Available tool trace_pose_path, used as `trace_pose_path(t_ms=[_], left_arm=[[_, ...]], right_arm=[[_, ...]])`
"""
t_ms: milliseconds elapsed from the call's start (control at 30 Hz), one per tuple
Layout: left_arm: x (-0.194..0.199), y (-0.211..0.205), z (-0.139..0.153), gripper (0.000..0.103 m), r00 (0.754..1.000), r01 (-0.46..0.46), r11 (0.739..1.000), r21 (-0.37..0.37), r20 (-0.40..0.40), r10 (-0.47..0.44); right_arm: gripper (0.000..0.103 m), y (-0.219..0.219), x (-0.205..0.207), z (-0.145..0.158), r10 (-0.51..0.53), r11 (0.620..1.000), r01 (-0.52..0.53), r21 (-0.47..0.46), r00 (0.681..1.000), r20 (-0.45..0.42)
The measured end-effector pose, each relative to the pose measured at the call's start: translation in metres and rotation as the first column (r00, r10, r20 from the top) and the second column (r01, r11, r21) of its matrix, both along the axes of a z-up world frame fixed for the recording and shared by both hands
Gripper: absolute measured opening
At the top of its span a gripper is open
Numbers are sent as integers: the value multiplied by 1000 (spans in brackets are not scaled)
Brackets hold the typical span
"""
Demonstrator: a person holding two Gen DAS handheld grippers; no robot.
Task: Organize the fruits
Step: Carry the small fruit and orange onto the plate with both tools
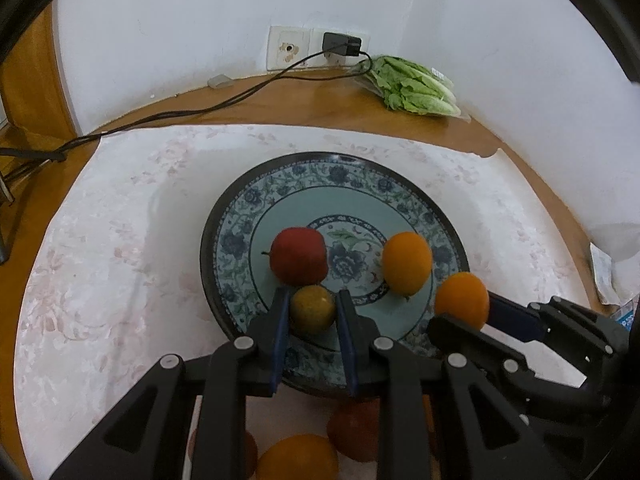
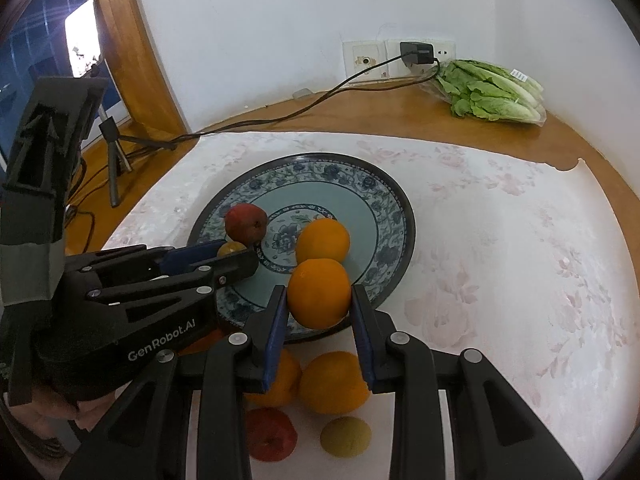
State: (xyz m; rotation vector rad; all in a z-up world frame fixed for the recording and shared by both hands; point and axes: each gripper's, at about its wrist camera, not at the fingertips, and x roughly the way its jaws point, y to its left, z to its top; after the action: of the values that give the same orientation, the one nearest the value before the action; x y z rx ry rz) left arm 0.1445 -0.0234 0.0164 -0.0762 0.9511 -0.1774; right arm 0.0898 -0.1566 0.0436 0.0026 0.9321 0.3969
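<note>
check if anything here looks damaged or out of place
The white cloth has a torn notch in its far right edge, baring the wooden table. A bag of lettuce lies by the wall, apart from the fruit. Nothing has spilled.

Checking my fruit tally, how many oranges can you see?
4. Plate orange on the plate; held orange in the right gripper; near orange and half-hidden orange on the cloth below. More may hide under the left gripper.
</note>
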Motion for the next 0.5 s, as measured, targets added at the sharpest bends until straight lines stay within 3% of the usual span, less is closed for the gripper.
trace_pose_path(t_ms=[500], left_arm=[[9, 0, -2, 24, 1000, 1, 1000, 19, 14, -1]], right_arm=[[32, 4, 12, -9, 0, 1000, 0, 11, 1000, 3]])
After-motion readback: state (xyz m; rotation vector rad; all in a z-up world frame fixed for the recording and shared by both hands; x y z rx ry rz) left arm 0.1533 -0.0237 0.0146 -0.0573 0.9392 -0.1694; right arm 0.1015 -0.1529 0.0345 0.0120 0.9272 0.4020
